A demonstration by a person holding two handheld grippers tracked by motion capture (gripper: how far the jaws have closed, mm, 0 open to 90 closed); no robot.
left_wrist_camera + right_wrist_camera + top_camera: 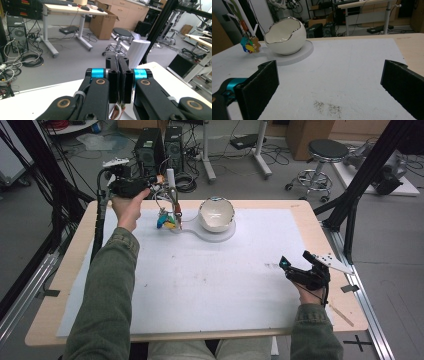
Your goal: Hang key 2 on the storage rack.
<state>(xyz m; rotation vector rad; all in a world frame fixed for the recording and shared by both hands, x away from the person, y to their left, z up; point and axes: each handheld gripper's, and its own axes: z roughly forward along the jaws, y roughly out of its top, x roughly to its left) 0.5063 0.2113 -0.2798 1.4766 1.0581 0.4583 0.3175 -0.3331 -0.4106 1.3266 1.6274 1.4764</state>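
- High view: the left gripper (159, 182) is up at the far edge of the table (65, 270), near the far left corner. It is held above a little white stand (170, 180).
- A bunch of keys (166, 221) with bright tags hangs from that stand, down close to the white mat (200, 280).
- Left gripper view: the two black jaws are pressed tight together. A thin bit of something sits between them low down, but I cannot tell what it is.
- High view: just to the right of the keys sits a white bowl (216, 213) that looks like a broken eggshell. It rests on a round white base (220, 234) near the far edge.
- The right gripper (296, 266) is low over the table near the right edge, well apart from the bowl and the keys.
- Right gripper view: its jaws are spread wide, with nothing between them. The bowl (285, 36) and the keys (249, 45) are farther off ahead, and a small grey smudge (328, 108) marks the mat close to the jaws.
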